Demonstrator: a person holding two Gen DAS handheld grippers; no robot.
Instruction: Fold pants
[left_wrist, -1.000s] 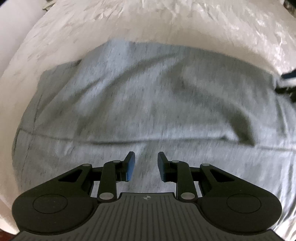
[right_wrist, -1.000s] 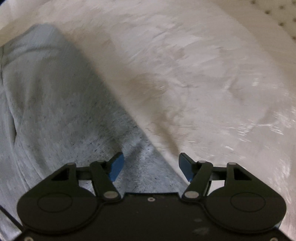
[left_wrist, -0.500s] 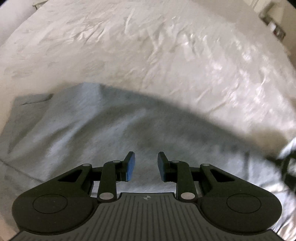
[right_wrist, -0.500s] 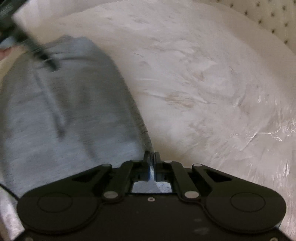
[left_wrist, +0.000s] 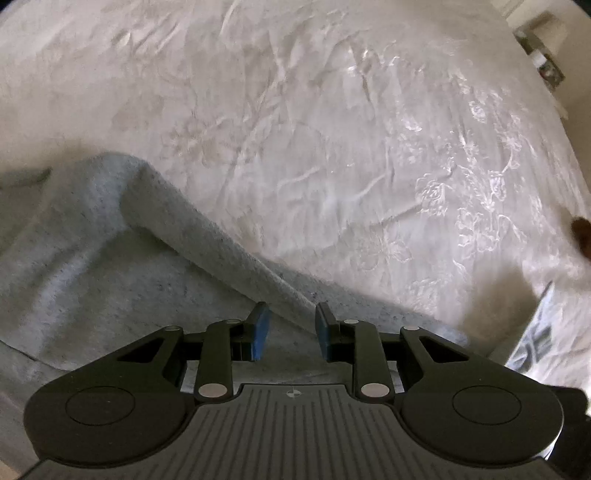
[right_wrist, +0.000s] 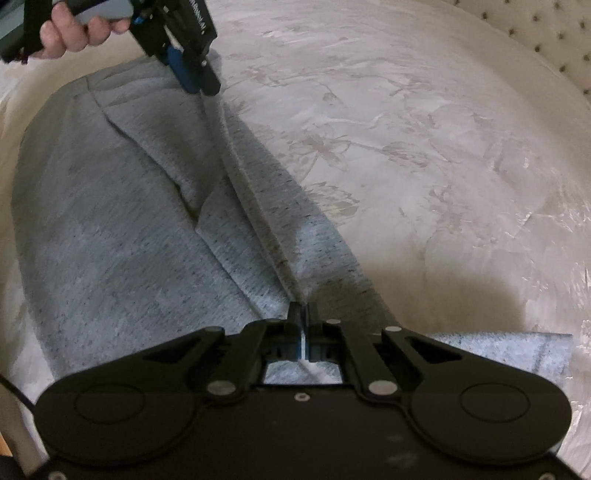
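Grey heathered pants lie on a white patterned bed cover. My right gripper is shut on the pants' near edge, and a raised fold runs from it up toward the far end. My left gripper is open, its jaws on either side of a raised ridge of the pants without closing on it. The left gripper also shows in the right wrist view, held by a hand, its tips down at the far end of the same fold.
The white floral bed cover spreads to the right and far side in both views. A tufted headboard is at the far right. A small stand sits beyond the bed's corner.
My right gripper went from open to shut on the pants' edge and lifted it into a ridge. My left gripper moved across the pants to the far edge, staying open.
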